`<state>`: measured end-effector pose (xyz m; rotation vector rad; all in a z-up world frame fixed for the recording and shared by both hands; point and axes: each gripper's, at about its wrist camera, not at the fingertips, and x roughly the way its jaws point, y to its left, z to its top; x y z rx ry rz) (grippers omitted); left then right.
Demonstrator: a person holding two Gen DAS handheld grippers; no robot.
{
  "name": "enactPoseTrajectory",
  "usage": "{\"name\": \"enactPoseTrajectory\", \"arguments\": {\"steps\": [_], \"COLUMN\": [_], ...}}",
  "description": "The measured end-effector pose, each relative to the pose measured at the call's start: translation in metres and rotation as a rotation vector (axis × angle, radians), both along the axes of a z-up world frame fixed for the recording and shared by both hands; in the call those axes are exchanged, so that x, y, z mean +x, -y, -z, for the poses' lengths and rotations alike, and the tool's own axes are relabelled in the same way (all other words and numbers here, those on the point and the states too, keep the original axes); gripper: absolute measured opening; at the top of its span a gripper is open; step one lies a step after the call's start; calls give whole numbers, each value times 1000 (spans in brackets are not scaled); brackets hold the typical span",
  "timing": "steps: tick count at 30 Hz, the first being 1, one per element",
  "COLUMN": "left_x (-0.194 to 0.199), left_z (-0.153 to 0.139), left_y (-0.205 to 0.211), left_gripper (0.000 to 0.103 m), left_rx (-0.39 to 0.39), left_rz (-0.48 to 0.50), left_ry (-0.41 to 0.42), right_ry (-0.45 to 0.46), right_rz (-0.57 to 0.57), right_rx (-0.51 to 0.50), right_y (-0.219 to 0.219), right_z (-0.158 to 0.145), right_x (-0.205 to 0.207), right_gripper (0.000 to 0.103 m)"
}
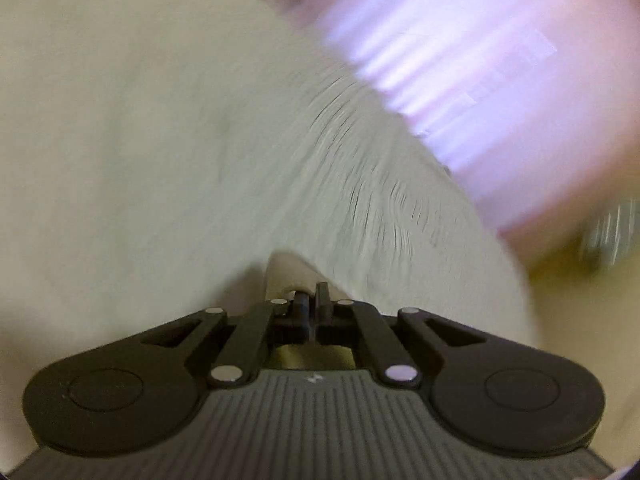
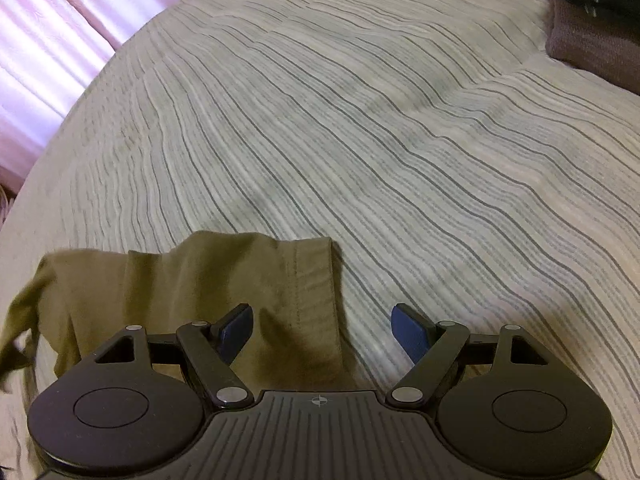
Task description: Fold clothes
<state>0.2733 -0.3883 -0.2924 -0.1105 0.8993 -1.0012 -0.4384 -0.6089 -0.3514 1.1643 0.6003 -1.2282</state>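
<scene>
The right gripper (image 2: 322,330) gapes wide over the hemmed edge of a soft olive-green cotton garment (image 2: 192,300) on the striped ribbed bedspread (image 2: 400,140), while the left gripper (image 1: 311,300) is clenched, nothing discernible between its fingers.

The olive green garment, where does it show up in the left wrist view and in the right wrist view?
Left wrist view: the olive green garment cannot be made out; the picture is motion-blurred.
Right wrist view: the olive green garment lies at the lower left on the bed, under the open right gripper.
Shared landmark: the striped bedspread, with the pink curtain beyond it.
</scene>
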Motion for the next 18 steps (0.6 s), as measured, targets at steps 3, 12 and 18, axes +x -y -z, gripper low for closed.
{"name": "enactPoseTrajectory", "arguments": {"steps": [3,12,18], "left_x": [18,42,65], "left_z": [-28,-18,67], "left_y": [8,14,-1], "left_gripper": [0,3,15], "left_rx": [122,173,414], "left_rz": [126,196,49], "left_ry": [270,439,179], "right_ry": [-23,-135,-150], "right_rz": [-4,-83,-68], "right_rx": [5,-11,-10], "right_y": [1,5,14], "right_z": [1,4,8], "right_x": [5,31,40], "right_gripper": [79,79,79]}}
